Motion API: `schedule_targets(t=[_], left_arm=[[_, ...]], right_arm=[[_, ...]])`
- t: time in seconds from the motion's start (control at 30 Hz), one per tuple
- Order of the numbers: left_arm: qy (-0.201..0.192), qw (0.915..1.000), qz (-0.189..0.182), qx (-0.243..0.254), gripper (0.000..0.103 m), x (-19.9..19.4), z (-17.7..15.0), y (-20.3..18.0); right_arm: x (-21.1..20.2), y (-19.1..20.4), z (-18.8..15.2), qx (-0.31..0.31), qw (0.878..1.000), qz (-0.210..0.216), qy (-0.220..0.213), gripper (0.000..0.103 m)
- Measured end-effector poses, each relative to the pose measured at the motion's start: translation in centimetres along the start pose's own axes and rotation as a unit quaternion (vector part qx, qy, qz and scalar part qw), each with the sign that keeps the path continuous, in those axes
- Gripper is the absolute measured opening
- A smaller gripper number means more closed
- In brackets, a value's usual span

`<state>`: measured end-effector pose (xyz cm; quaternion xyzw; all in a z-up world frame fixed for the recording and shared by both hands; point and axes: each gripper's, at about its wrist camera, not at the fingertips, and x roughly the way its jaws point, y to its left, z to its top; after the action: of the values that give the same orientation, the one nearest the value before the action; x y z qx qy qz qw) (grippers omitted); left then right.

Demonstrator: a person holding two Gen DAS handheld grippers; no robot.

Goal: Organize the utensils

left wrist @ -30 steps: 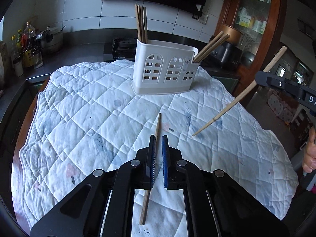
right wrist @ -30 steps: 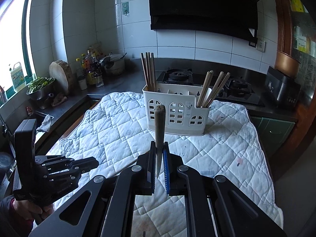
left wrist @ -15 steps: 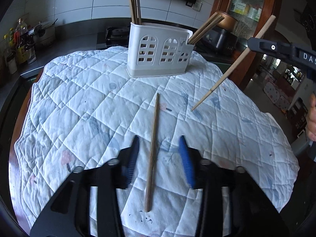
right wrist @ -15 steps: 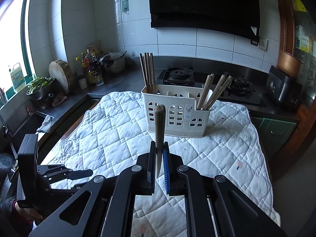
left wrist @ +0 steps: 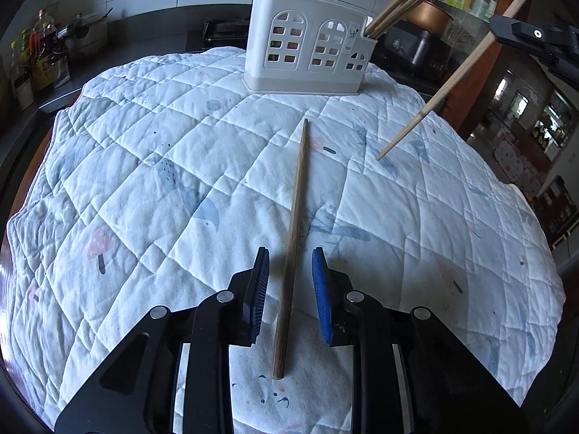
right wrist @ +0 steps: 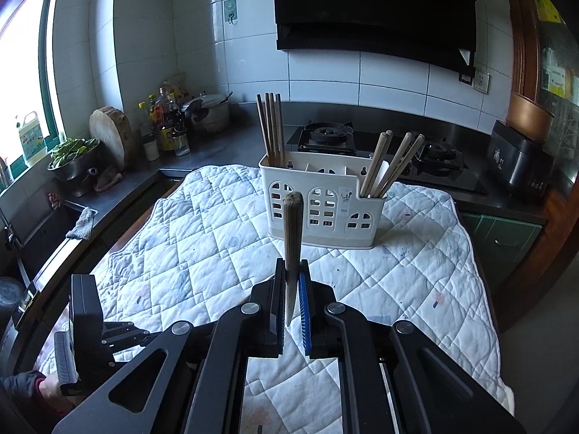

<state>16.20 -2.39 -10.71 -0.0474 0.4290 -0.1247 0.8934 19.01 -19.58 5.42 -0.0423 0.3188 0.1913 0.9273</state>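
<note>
Chopsticks are what's being sorted here, into a white caddy (left wrist: 307, 47) at the far end of a quilted cloth (left wrist: 152, 166) over the tabletop.

Going L to R in the left wrist view: caddy's left compartment holds a few upright sticks, right compartment has several leaning out. One loose chopstick (left wrist: 295, 224) lies flat on the cloth, running from near the caddy back toward the camera. Left claw (left wrist: 291, 285) straddles its near end, jaws closing w/ the stick between them; pads (left wrist: 260, 289) not yet touching the wood, gap visible both sides. Further right, the right claw (right wrist: 291, 293) is pressed together on a second chopstick (left wrist: 456, 76), held clear of the cloth, tip slanting down.

Step in hand, as I read it: pickup of the last loose stick. Next move prob needs the left jaws to finish closing square on the shaft, then lift w/o dragging the quilt, swing to the caddy & tilt the stick upright to drop into a compartment. Right one looks ready to go in too.
</note>
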Motion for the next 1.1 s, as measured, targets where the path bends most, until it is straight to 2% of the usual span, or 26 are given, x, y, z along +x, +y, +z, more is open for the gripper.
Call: schedule_targets(t=[0.1, 0.23, 0.27, 0.33, 0.5, 0.67, 1.1], left_arm=[[0.004, 1.0000, -0.001, 0.001, 0.023, 0.5, -0.1, -0.1], [0.006, 0.9989, 0.034, 0.033, 0.012, 0.7, -0.5, -1.3], [0.007, 0.9988, 0.035, 0.033, 0.007, 0.7, -0.4, -1.3], [0.007, 0.9990, 0.035, 0.026, 0.006, 0.4, -0.2, -1.1], [-0.028, 0.9991, 0.027, 0.018, 0.005, -2.0, 1.3, -0.9], [-0.066, 0.9978, 0.001, 0.006, 0.005, -4.3, 3.5, -0.4], [-0.096, 0.9947, -0.026, 0.023, 0.005, -6.2, 7.8, -0.6]], right_arm=[[0.1, 0.0, 0.0, 0.000, 1.000, 0.001, 0.001, 0.007], [0.2, 0.0, -0.1, 0.002, 1.000, 0.001, 0.001, 0.007], [0.2, 0.0, -0.1, 0.002, 1.000, 0.002, 0.001, 0.007], [0.1, 0.1, 0.0, 0.002, 1.000, 0.002, -0.001, 0.007], [-0.4, 0.1, 0.5, -0.001, 1.000, -0.002, -0.008, 0.007], [-1.1, 0.0, 1.3, 0.001, 1.000, -0.004, -0.019, 0.007], [-1.6, -0.1, 5.0, -0.011, 1.000, -0.003, -0.029, 0.007]])
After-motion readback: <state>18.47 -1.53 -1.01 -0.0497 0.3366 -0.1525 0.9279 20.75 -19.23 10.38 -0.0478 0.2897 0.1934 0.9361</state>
